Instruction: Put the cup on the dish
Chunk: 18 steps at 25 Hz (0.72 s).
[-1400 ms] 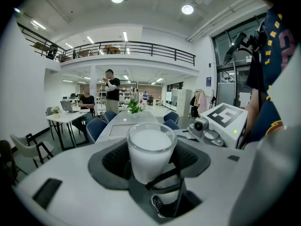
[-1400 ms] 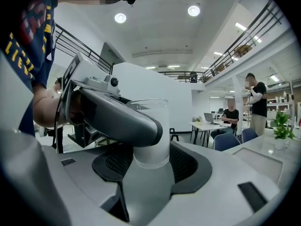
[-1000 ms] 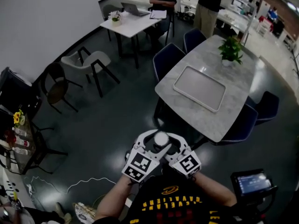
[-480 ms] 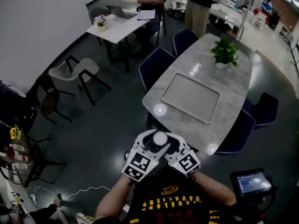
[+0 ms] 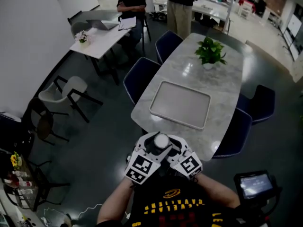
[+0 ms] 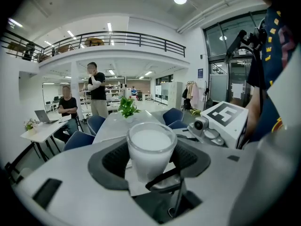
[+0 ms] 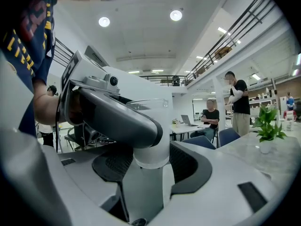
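Observation:
A frosted white cup (image 5: 162,141) is held upright in the air in front of the person's chest. My left gripper (image 5: 152,148) and right gripper (image 5: 172,148) meet at it from either side, both shut on it. In the left gripper view the cup (image 6: 150,147) stands between the dark pads of the left gripper (image 6: 150,160). In the right gripper view the cup (image 7: 151,140) sits in the right gripper (image 7: 151,169), and the other gripper's finger crosses in front of it. A pale rectangular dish (image 5: 180,104) lies empty on the marble table (image 5: 222,86), just beyond the grippers.
A potted plant (image 5: 209,53) stands on the table's far half. Blue chairs (image 5: 139,77) line both sides of the table. Two people (image 5: 131,4) are at the far end, near a white table with a laptop (image 5: 97,25). A monitor (image 5: 254,184) is at lower right.
The marble table and dish have drawn closer and lower in the head view as the person walked toward them. Both grippers still hold the cup in the same pose.

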Tool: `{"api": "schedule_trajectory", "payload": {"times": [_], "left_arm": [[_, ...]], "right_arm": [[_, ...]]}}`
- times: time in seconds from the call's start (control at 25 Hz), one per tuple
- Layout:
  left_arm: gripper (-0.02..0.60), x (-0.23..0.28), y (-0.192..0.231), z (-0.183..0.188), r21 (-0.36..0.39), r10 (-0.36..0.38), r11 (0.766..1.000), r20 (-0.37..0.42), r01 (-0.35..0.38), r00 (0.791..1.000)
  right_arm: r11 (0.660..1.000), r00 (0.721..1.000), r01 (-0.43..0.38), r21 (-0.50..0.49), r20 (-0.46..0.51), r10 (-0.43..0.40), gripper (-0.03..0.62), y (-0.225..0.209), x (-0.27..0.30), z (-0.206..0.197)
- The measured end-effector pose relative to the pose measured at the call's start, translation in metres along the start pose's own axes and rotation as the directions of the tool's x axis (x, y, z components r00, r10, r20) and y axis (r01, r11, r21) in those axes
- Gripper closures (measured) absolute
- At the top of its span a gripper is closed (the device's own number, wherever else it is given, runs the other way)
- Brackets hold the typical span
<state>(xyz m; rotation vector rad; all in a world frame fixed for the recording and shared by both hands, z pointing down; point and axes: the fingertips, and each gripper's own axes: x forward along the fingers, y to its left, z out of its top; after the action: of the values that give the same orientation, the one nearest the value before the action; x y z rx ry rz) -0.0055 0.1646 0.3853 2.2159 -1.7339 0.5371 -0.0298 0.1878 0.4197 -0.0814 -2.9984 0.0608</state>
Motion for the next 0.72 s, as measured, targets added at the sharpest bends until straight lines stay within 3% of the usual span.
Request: {"api": "schedule_trajectory", "payload": {"times": [0.72], "left_arm": [[0.314, 0.078, 0.077, 0.033, 0.074, -0.198, 0.977, -0.019, 0.199, 0.980]], "right_arm": [[0.978, 0.978, 0.207, 0.032, -0.046, -0.205, 0.344, -0.109, 0.052, 0.009]]}}
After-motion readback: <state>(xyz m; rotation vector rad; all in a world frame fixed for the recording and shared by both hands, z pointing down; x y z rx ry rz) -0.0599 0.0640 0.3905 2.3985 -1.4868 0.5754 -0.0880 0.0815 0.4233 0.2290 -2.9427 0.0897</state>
